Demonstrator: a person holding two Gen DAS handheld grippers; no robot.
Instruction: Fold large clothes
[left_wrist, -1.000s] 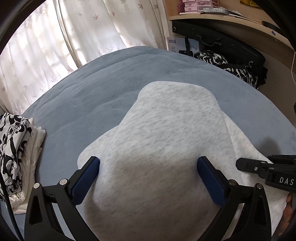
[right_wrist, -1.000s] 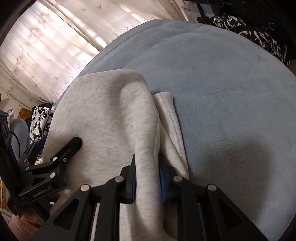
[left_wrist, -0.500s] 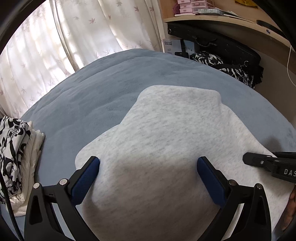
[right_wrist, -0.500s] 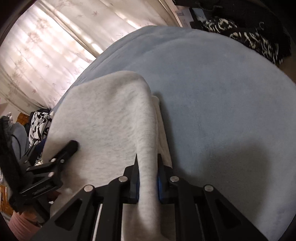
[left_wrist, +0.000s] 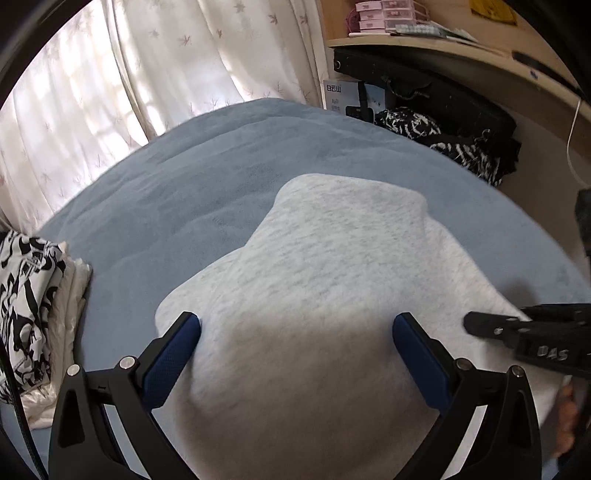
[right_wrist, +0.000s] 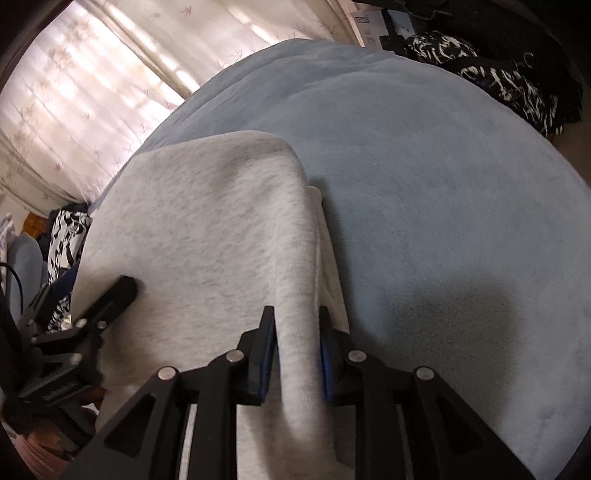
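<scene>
Nearby, logged right gripper (right_wrist: 297, 354) with jaws opening around an upright ridge of the grey garment (right_wrist: 207, 229). Saw cloth between the pads, the right-hand pad touching it, the other seemingly just clear: grip judged released, or very nearly. Flagged first risk here: fleece catching on a textured pad during withdrawal, dragging the ridge up and undoing the fold.

Recorded left gripper (left_wrist: 295, 350) spread wide, unclenched, straddling a soft hump of the same garment and gripping nothing. Flagged second risk: hump left unpressed, trapping air and springing the top layer back; also either finger hooking the near edge on lifting away.

Placed the garment flat on the blue blanket (left_wrist: 184, 206), folded to a rough rectangle with a rounded far edge. Noted, from the right wrist view, a narrow paler under-layer peeking out along its right side, just beside the right gripper. Judged layers misaligned there. Flagged third risk: next fold made over that offset, giving a skewed, bulky stack. Plush blanket likely to grip the bottom layer, so sliding to correct could bunch it.

Farther off, noted a black-and-white patterned pile (left_wrist: 26, 295) at the blanket's left edge, well apart from the garment. Beyond, logged leaf-print curtains (left_wrist: 147, 74) and a dark case (left_wrist: 424, 99) under a wooden shelf; no hazard expected from those
</scene>
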